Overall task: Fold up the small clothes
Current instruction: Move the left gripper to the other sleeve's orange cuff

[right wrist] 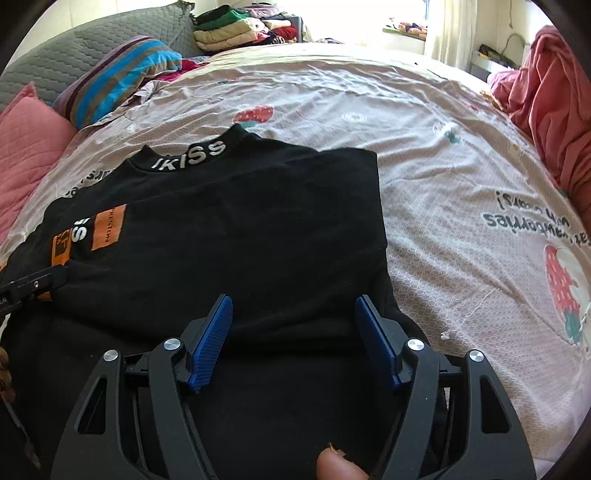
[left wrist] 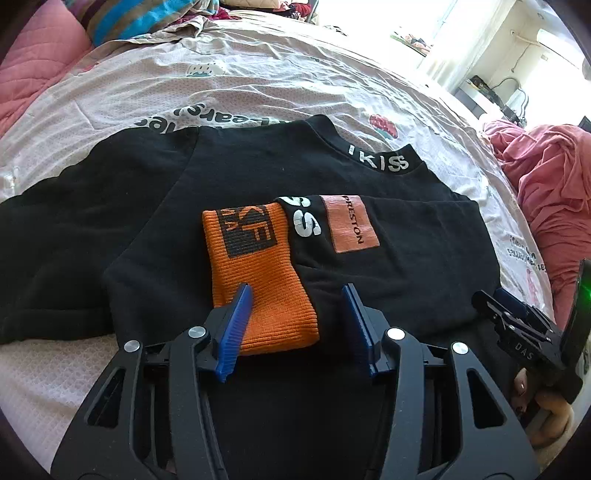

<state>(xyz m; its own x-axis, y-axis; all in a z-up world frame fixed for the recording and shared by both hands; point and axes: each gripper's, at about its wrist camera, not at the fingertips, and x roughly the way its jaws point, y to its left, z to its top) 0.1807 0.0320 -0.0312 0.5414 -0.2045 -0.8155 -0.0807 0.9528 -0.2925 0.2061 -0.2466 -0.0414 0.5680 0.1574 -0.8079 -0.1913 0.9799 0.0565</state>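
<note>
A black sweatshirt [left wrist: 258, 177] with a white "IKISS" collar lies on the bed, also in the right wrist view [right wrist: 240, 229]. One sleeve is folded across its body, its orange ribbed cuff [left wrist: 258, 277] toward me, next to an orange "PRESTON" patch [left wrist: 349, 223]. My left gripper [left wrist: 295, 295] is open, its blue pads either side of the cuff's near end. My right gripper [right wrist: 293, 306] is open over the shirt's near right part, holding nothing. It also shows at the right edge of the left wrist view [left wrist: 517, 317].
The bed has a pale pink printed sheet [right wrist: 461, 166]. Pink bedding [right wrist: 554, 103] is heaped at the right. A pink pillow [right wrist: 26, 144], a striped pillow [right wrist: 122, 77] and stacked folded clothes [right wrist: 236, 29] lie at the far left.
</note>
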